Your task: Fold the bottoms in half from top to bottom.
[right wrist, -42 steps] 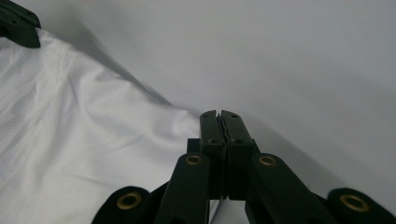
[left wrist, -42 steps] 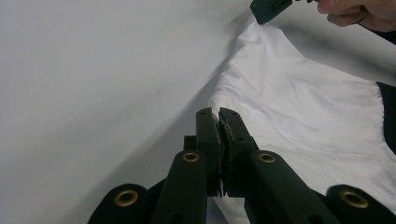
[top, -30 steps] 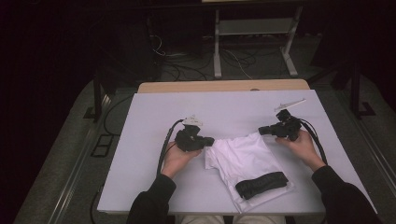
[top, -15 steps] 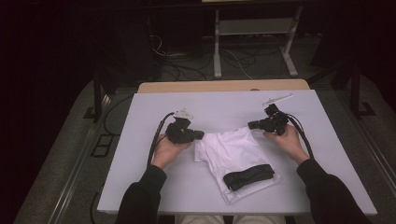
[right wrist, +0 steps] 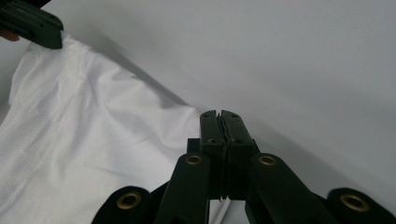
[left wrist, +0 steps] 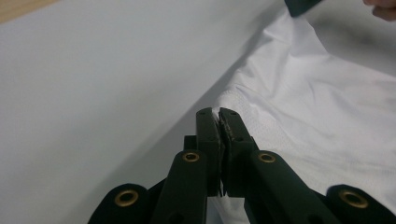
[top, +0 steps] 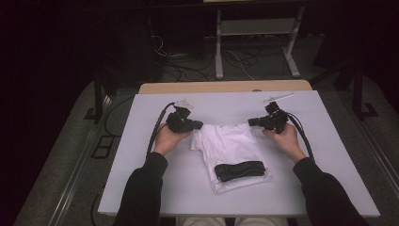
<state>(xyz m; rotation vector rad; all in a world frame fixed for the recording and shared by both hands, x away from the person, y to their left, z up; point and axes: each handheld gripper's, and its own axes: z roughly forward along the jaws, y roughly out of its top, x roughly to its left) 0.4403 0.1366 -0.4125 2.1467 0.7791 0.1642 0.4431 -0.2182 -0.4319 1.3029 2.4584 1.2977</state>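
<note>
A white T-shirt lies spread on the white table, and a dark folded band rests across its lower part. My left gripper is shut on the shirt's left upper corner; the left gripper view shows the cloth pinched between the closed tips. My right gripper is shut on the right upper corner, with cloth caught at its tips. The shirt's top edge runs taut between the two. Each gripper view shows the other gripper far off: right, left.
A wooden strip borders the table's far edge. Beyond it, cables and a metal stand sit on the dark floor. Black cables trail from both grippers across the tabletop. Bare table surface lies to the left and right of the shirt.
Both hands have moved away from the person and to the left, dragging the shirt and the band on it along the table. Both grippers have stayed shut on the cloth.
</note>
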